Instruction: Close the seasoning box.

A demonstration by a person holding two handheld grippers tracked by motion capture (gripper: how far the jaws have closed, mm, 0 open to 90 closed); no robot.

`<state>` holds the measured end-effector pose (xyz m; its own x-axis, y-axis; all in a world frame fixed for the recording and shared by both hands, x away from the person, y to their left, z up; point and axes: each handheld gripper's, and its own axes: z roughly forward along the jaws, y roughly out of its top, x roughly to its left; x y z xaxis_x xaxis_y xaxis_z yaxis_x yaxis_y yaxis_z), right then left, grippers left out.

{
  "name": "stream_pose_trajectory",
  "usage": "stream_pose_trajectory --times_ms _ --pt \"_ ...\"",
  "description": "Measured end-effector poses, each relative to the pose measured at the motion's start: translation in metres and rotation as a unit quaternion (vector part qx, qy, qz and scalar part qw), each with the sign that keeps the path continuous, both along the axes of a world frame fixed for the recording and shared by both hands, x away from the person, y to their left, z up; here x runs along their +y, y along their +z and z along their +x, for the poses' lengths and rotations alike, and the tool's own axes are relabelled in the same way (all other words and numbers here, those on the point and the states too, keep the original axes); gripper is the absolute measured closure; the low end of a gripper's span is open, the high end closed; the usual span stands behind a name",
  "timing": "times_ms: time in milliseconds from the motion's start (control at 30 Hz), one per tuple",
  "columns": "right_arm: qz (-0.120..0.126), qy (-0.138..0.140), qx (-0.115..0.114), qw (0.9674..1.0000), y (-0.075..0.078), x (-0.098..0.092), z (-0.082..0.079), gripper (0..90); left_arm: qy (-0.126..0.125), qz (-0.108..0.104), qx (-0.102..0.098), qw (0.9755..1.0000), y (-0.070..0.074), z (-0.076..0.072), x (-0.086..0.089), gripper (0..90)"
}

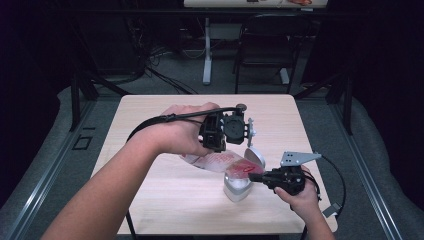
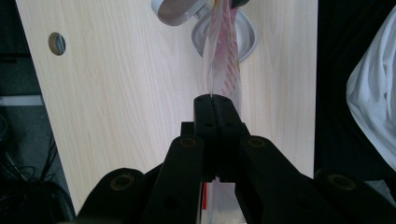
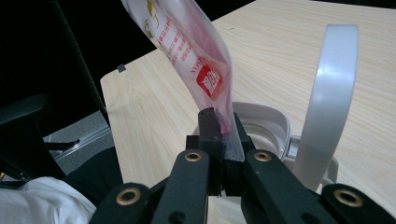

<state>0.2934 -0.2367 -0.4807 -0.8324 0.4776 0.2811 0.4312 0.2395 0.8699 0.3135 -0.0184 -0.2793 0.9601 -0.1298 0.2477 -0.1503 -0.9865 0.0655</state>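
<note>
Pouch (image 1: 220, 162) of clear, red-printed plastic is stretched between both tools above the open grey container (image 1: 237, 188) on the tabletop (image 1: 150, 115), apparently so it can be fed or emptied into it. The left hand-held gripper (image 1: 216, 145) is clamped on the raised end, pointing down; the right hand-held gripper (image 1: 257, 176) pinches the lower end, held level.

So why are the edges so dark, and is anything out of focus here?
High view: light falls on the pale wooden table while the room around it stays nearly black; the clear plastic bag with red print looks soft. Left gripper view: the near black jaws blur and the bag smears towards the white lidded container. Right gripper view: the bag's red print is readable, and the jaws are soft.
</note>
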Motion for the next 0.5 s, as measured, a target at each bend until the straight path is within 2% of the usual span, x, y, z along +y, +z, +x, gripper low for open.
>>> stream_pose_trajectory --times_ms 500 --pt "0.001 0.0 0.0 1.0 0.0001 -0.0001 0.0002 90.0 0.001 -0.008 0.001 1.0 -0.0052 0.0022 -0.0006 88.0"
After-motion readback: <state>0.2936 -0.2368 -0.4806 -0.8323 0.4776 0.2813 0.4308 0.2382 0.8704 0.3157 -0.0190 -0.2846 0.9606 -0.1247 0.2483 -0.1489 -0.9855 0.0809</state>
